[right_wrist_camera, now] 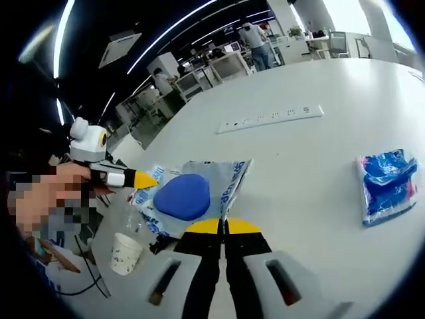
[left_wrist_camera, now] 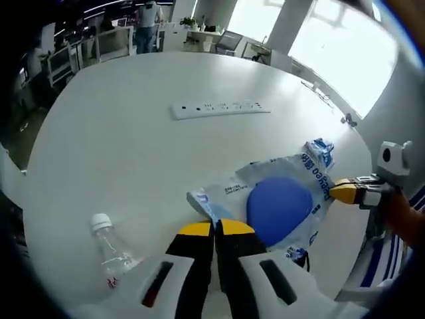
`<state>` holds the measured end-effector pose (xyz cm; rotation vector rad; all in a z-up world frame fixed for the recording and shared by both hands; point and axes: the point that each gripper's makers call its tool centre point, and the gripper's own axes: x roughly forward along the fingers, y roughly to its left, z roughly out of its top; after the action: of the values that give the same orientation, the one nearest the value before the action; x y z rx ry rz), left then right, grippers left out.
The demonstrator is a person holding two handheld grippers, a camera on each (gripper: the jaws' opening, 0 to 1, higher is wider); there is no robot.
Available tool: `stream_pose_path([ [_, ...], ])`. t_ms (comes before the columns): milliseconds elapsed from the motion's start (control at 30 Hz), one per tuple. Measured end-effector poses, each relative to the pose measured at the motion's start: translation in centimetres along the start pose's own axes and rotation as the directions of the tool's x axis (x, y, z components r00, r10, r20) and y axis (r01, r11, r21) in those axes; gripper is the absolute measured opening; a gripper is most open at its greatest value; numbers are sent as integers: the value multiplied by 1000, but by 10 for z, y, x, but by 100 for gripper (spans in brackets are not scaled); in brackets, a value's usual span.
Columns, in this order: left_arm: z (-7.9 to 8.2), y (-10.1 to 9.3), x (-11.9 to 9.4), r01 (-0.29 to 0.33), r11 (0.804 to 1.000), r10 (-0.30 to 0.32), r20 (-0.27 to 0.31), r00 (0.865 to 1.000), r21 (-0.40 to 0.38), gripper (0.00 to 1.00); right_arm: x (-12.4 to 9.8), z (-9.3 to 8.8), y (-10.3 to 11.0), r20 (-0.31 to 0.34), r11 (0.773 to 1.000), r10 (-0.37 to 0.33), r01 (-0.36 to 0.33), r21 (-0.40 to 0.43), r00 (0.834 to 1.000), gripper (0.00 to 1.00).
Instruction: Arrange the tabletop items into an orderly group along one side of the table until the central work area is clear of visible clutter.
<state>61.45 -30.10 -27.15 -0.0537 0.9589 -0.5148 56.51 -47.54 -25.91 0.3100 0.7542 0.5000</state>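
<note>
Both your grippers, left (left_wrist_camera: 215, 228) and right (right_wrist_camera: 224, 226), had jaws pinched on the clear packet (left_wrist_camera: 279, 193) with the blue disc, while bottle (left_wrist_camera: 111, 249), power strip (left_wrist_camera: 219, 107) and blue pouch (right_wrist_camera: 387, 183) lay scattered, grouping barely begun.

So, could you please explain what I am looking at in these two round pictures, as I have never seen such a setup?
There is no robot here: a person holds a two-jaw gripper in each hand, and a fisheye camera rides on each. The left gripper view looks along the left gripper; the right gripper view looks along the right gripper. Both have their yellow-tipped jaws closed, at opposite edges of a clear printed bag with a blue round thing inside; whether they pinch it I cannot tell. On the white table also lie a power strip, a clear bottle with a white cap, and a small blue packet.
</note>
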Motion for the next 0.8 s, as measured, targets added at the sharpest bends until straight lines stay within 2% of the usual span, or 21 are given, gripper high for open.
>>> stream_pose_path([
  [367, 25, -23, 6, 30, 1000, -29, 58, 998, -7, 0, -13, 22, -21, 39, 999, -36, 37, -23, 999, 0],
  [800, 44, -55, 19, 72, 997, -71, 97, 993, -7, 0, -29, 38, -52, 72, 995, -93, 95, -33, 993, 0],
])
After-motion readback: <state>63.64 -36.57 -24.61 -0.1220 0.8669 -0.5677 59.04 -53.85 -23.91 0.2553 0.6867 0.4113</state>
